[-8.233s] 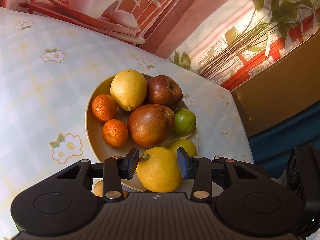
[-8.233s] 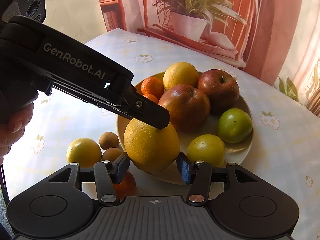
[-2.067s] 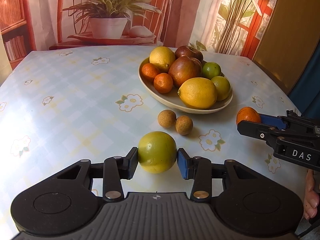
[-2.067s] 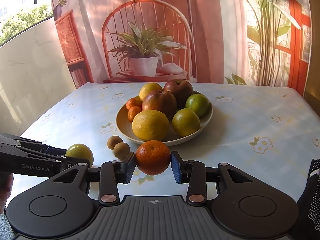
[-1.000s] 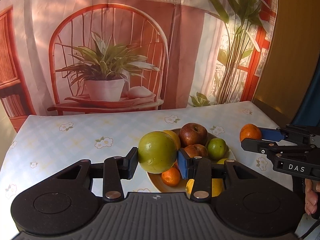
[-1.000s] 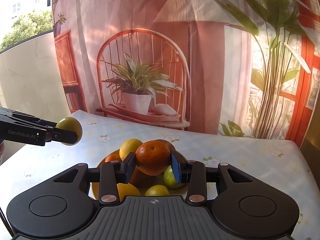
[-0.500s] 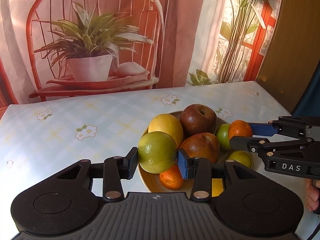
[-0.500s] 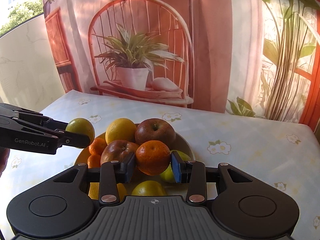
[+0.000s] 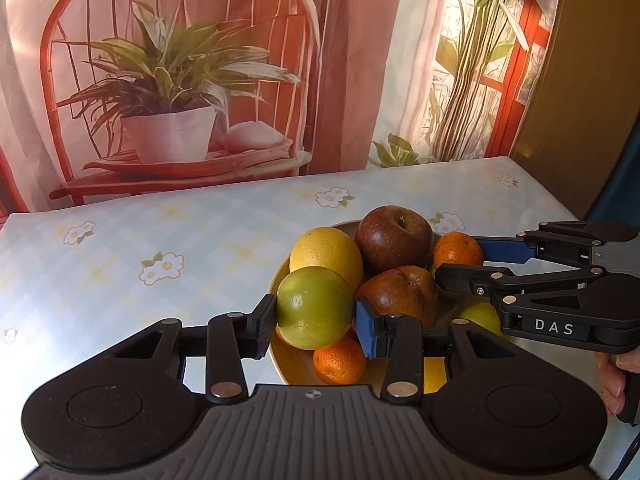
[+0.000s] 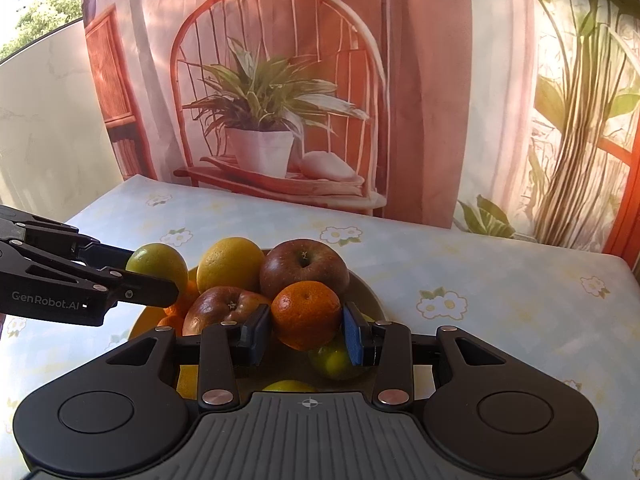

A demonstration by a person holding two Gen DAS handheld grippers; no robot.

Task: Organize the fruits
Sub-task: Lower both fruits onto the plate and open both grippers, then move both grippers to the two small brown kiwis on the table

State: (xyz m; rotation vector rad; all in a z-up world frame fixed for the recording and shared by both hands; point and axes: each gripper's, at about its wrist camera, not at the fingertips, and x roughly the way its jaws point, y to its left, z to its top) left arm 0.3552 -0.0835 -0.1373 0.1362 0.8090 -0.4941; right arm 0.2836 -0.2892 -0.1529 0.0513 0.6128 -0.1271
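Note:
My left gripper (image 9: 315, 316) is shut on a yellow-green citrus fruit (image 9: 314, 307) and holds it over the left side of the tan fruit bowl (image 9: 294, 364). My right gripper (image 10: 306, 328) is shut on an orange (image 10: 306, 314) and holds it over the bowl's (image 10: 370, 292) right side. Each gripper shows in the other's view, the right one (image 9: 460, 258) with its orange (image 9: 456, 250), the left one (image 10: 156, 276) with its green fruit (image 10: 158, 262). The bowl holds two red apples (image 9: 394, 234) (image 9: 400, 296), a yellow lemon (image 9: 326, 252), small oranges (image 9: 339, 362) and green limes (image 10: 334, 358).
The bowl stands on a table with a pale checked, flower-printed cloth (image 9: 160, 240). A printed backdrop with a chair and potted plant (image 9: 172, 120) hangs behind the far edge. A brown panel (image 9: 592, 80) stands at the right. A hand (image 9: 612, 380) holds the right gripper's handle.
Both grippers have carried their fruits from the table up and over the bowl. In the last half second both have come lower and closer to the piled fruit.

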